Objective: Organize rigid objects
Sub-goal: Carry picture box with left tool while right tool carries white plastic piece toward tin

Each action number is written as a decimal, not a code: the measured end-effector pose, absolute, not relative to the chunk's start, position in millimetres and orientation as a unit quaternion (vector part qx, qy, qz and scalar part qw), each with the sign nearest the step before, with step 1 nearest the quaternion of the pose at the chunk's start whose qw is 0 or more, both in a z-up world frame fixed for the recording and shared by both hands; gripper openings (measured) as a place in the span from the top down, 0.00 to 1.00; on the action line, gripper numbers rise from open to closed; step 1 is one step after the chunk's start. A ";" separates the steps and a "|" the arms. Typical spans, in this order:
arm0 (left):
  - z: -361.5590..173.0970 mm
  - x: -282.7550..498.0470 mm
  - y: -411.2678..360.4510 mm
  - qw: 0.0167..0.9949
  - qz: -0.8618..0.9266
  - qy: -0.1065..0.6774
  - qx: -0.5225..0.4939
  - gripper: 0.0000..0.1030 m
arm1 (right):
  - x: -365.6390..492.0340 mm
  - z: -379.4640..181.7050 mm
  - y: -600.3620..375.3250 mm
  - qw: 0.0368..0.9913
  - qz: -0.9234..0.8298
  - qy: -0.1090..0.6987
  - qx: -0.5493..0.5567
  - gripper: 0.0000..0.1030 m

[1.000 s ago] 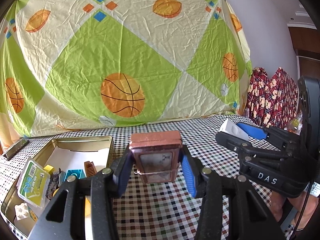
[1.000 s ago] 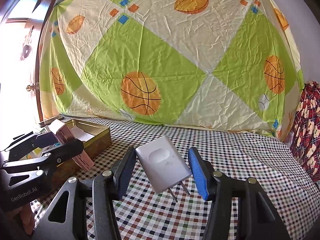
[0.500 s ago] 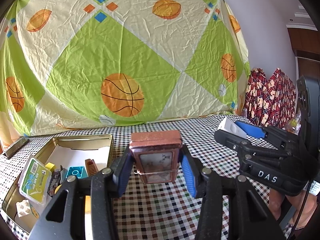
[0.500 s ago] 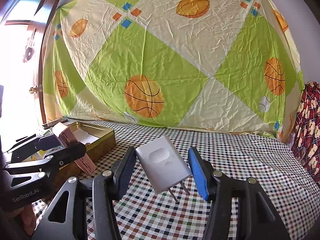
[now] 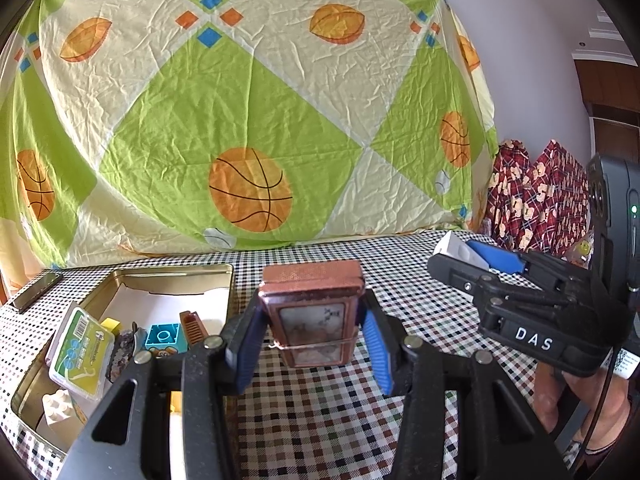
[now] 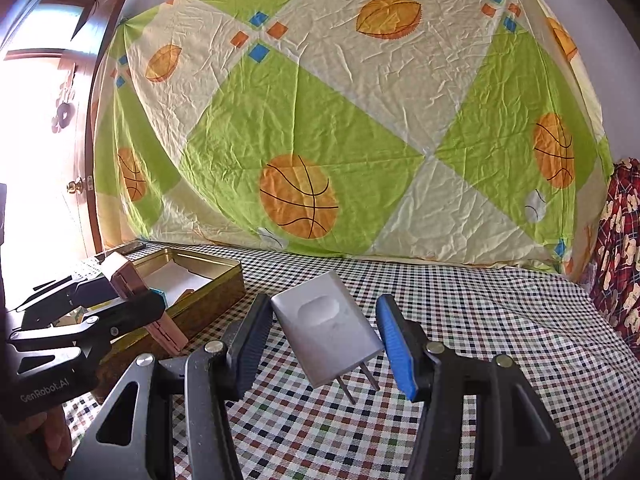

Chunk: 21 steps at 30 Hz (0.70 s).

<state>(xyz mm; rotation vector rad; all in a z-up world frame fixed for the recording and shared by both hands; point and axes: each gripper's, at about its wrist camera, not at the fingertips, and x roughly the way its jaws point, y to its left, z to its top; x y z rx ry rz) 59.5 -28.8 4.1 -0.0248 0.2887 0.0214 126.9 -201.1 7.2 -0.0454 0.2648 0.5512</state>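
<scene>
My left gripper is shut on a copper-brown rectangular box with a pale picture panel, held above the checkered tablecloth just right of the gold tin. It also shows in the right wrist view. My right gripper is shut on a white plug adapter with two metal prongs pointing down, held above the cloth. The adapter also shows in the left wrist view.
The open gold tin holds a green-labelled plastic case, a blue toy block, a white brick and other small pieces. A dark flat bar lies far left. A red patterned cloth hangs at right.
Both grippers keep their hold. The views have shifted slightly, the tin sliding a little lower in the left wrist view.
</scene>
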 end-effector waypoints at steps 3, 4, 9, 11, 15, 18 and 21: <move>4.1 57.8 -27.8 0.989 0.010 0.144 -0.013 0.55 | 125.8 7.4 -200.5 0.953 0.274 0.130 -0.020 0.45; 4.1 57.8 -27.8 0.990 0.011 0.143 -0.013 0.55 | 124.7 7.8 -199.9 0.953 0.273 0.128 -0.021 0.45; 3.9 53.4 -24.3 0.990 0.011 0.142 -0.017 0.55 | 119.9 9.1 -196.1 0.954 0.274 0.122 -0.017 0.45; 4.0 52.2 -22.4 0.990 0.011 0.142 -0.020 0.55 | 120.3 9.5 -194.0 0.952 0.279 0.124 -0.012 0.45; 3.8 49.8 -19.8 0.989 0.011 0.143 -0.024 0.55 | 117.4 10.0 -187.3 0.951 0.282 0.122 -0.016 0.45; 4.5 47.2 -17.5 0.989 0.012 0.142 -0.028 0.55 | 114.5 10.9 -185.2 0.951 0.286 0.119 -0.011 0.45; 4.6 44.7 -14.4 0.990 0.012 0.140 -0.030 0.55 | 111.7 11.6 -182.1 0.949 0.291 0.118 -0.008 0.45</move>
